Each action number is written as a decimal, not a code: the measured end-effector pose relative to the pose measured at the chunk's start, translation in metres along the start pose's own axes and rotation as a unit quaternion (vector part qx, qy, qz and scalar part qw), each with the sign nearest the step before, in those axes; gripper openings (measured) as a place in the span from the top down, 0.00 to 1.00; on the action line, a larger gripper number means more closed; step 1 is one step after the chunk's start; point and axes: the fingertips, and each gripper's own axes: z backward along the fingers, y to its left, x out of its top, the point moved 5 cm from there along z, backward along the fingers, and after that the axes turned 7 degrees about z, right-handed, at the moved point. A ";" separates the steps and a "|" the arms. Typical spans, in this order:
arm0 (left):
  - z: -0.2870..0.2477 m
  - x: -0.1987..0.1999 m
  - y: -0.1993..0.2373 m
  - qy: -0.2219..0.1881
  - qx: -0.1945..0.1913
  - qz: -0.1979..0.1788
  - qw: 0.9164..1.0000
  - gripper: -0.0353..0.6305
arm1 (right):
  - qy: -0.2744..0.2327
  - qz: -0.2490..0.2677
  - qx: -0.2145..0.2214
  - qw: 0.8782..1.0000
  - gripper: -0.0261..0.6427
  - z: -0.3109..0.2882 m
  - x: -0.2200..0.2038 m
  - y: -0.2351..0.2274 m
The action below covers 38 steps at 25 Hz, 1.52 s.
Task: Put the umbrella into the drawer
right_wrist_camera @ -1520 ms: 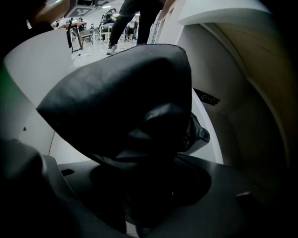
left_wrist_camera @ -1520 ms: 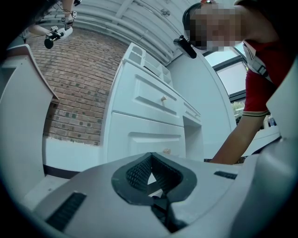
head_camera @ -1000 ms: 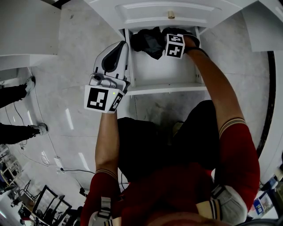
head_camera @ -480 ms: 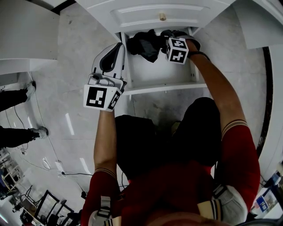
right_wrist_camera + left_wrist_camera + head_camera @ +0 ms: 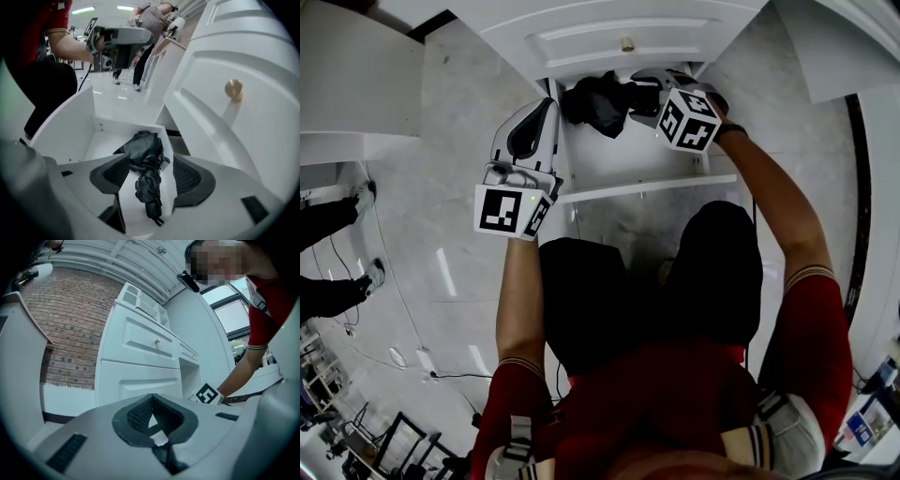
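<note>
The black folded umbrella (image 5: 595,98) lies in the back left of the open white drawer (image 5: 628,159). In the right gripper view the umbrella (image 5: 146,173) rests on the drawer floor (image 5: 105,145), seen through the gap between the jaws. My right gripper (image 5: 639,91) hovers open just right of the umbrella, and neither pad touches it. My left gripper (image 5: 549,108) is shut on nothing and hangs outside the drawer's left wall. In its own view the left gripper (image 5: 154,420) points at the white cabinet front.
A closed upper drawer with a brass knob (image 5: 627,43) sits above the open one. The drawer's front panel (image 5: 647,187) faces the holder's dark-trousered knees (image 5: 600,281). A white counter (image 5: 356,84) stands at the left, with a bystander's legs (image 5: 333,202) beyond it.
My right gripper has drawn back from the umbrella toward the drawer's front right, while the umbrella stays in the drawer. The left gripper has hardly moved.
</note>
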 end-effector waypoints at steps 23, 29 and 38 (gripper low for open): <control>0.001 0.052 -0.023 -0.017 -0.011 0.000 1.000 0.94 | -0.284 -0.193 -0.144 0.928 0.96 0.132 0.104 -0.039; 0.006 0.082 -0.031 -0.007 -0.011 -0.006 1.000 0.94 | -0.323 -0.206 -0.144 0.912 0.96 0.164 0.130 -0.042; 0.009 0.159 -0.047 -0.001 -0.016 -0.002 1.000 0.94 | -0.349 -0.238 -0.143 0.895 0.96 0.229 0.180 -0.062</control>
